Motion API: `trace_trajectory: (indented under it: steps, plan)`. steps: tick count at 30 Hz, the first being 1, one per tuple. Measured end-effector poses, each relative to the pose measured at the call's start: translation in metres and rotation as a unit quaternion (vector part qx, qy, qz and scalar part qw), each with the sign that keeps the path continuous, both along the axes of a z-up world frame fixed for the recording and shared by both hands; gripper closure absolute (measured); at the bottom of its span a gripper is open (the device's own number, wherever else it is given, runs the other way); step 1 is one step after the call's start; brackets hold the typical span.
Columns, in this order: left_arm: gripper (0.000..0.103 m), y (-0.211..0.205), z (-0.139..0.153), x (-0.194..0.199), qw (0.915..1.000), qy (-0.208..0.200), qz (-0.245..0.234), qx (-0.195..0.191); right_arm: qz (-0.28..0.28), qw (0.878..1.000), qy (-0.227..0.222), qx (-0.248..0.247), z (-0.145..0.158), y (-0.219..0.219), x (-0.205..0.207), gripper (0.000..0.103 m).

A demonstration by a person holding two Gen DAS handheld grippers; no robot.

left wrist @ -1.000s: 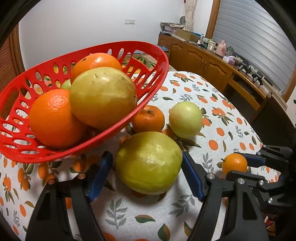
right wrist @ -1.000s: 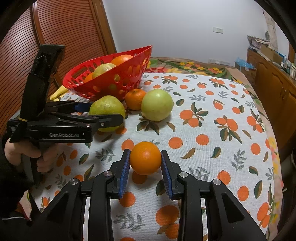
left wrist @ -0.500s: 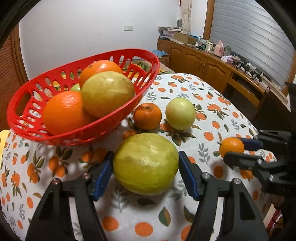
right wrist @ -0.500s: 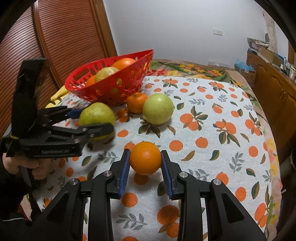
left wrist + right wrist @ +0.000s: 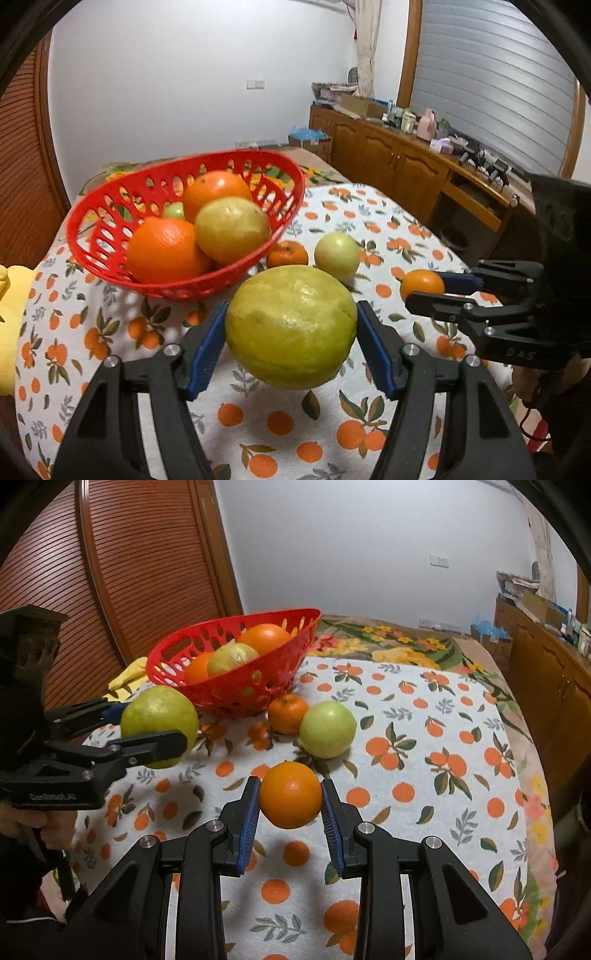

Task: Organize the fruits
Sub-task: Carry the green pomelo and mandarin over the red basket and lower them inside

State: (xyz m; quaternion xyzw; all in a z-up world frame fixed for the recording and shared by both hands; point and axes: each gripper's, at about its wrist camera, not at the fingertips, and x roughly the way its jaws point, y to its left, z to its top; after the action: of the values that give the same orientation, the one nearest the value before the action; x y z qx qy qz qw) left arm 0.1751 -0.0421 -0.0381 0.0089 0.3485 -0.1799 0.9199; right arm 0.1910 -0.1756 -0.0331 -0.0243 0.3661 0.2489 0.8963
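Left wrist view shows our left gripper (image 5: 291, 345) clenched on a big round yellow-green fruit (image 5: 291, 326); its blue pads press both sides, and the fruit hangs above the white tablecloth with printed oranges (image 5: 258, 413), in front of the red plastic basket with holes (image 5: 110, 206). In the right wrist view we see our right gripper (image 5: 290, 814) clamped tight on a small round orange (image 5: 290, 794), lifted off the cloth, well apart from the basket on its near side. Inside the basket lie two oranges, a yellow-green fruit and a small green one. Just beside the basket, on the cloth, rest a small tangerine (image 5: 288, 714) and a pale green apple (image 5: 328, 729), which touch each other.
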Motion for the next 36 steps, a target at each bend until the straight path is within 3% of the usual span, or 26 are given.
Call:
trace_trajectory:
  steps: [21, 36]
  plan:
    - [0.036, 0.043, 0.048, -0.009, 0.9980, -0.049, 0.040, -0.010, 0.029, 0.998, -0.054, 0.004, 0.049, 0.029, 0.010, 0.071]
    - [0.036, 0.078, 0.051, 0.017, 0.9959, -0.050, 0.075, -0.004, 0.059, 0.996, -0.068, -0.002, 0.067, 0.065, 0.054, 0.071]
